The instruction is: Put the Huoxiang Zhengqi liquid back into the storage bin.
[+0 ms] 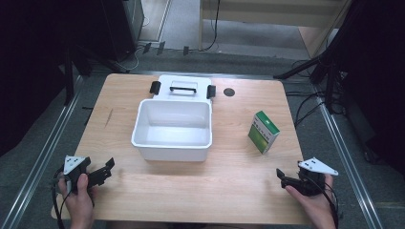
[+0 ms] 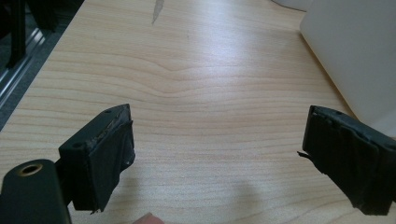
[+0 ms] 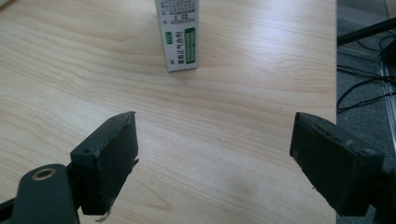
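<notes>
Wooden bench (image 1: 191, 191) carrying, left to right:
- Left claw (image 1: 106, 171), near-left, gaping wide, gripping nothing.
- White bin (image 1: 172, 149), centre, sitting open, lid (image 1: 184, 87) lying behind.
- Green-white carton (image 1: 263, 131), right of bin, standing upright; likely tipping if nudged off-centre.
- Right claw (image 1: 282, 177), near-right, gaping wide, gripping nothing.

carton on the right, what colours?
Green and white carton, green top face, white sides with print. High view shows it best.
</notes>
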